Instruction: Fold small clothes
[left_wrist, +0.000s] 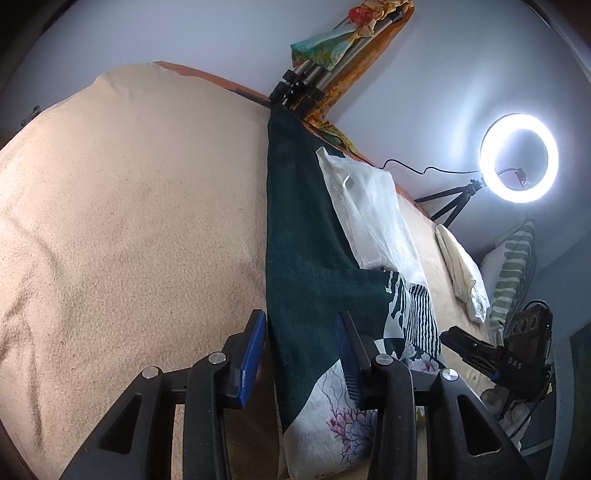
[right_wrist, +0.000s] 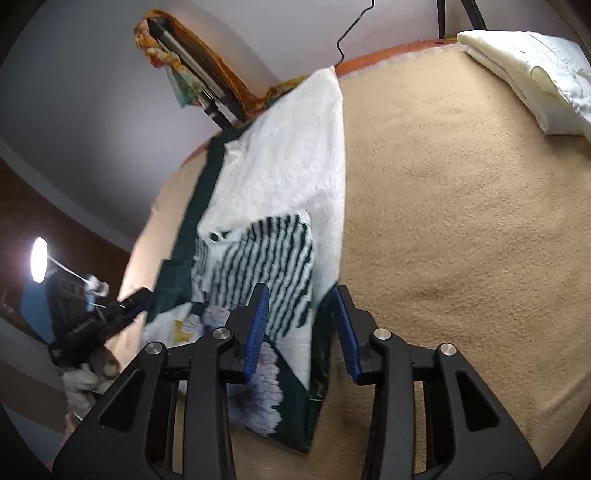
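Note:
A patterned garment (left_wrist: 314, 240) lies in a long folded strip on the beige blanket (left_wrist: 129, 221). It is dark green with a white panel, green-and-white stripes and pale flowers. My left gripper (left_wrist: 301, 356) is open and hangs over the strip's near left edge, with the green cloth between its blue pads (left_wrist: 255, 350) but not pinched. In the right wrist view the same garment (right_wrist: 280, 177) runs away from me. My right gripper (right_wrist: 302, 330) is open and straddles its near right edge, with neither pad pressing the cloth. Each view shows the other gripper beside the garment, the right (left_wrist: 491, 354) and the left (right_wrist: 99, 314).
A folded cream cloth (right_wrist: 535, 74) lies at the blanket's far right, also seen as the cream cloth (left_wrist: 465, 273) next to a striped cushion (left_wrist: 513, 273). A lit ring light (left_wrist: 519, 158) on a small tripod and a folded tripod (left_wrist: 306, 81) draped with coloured cloth stand by the wall.

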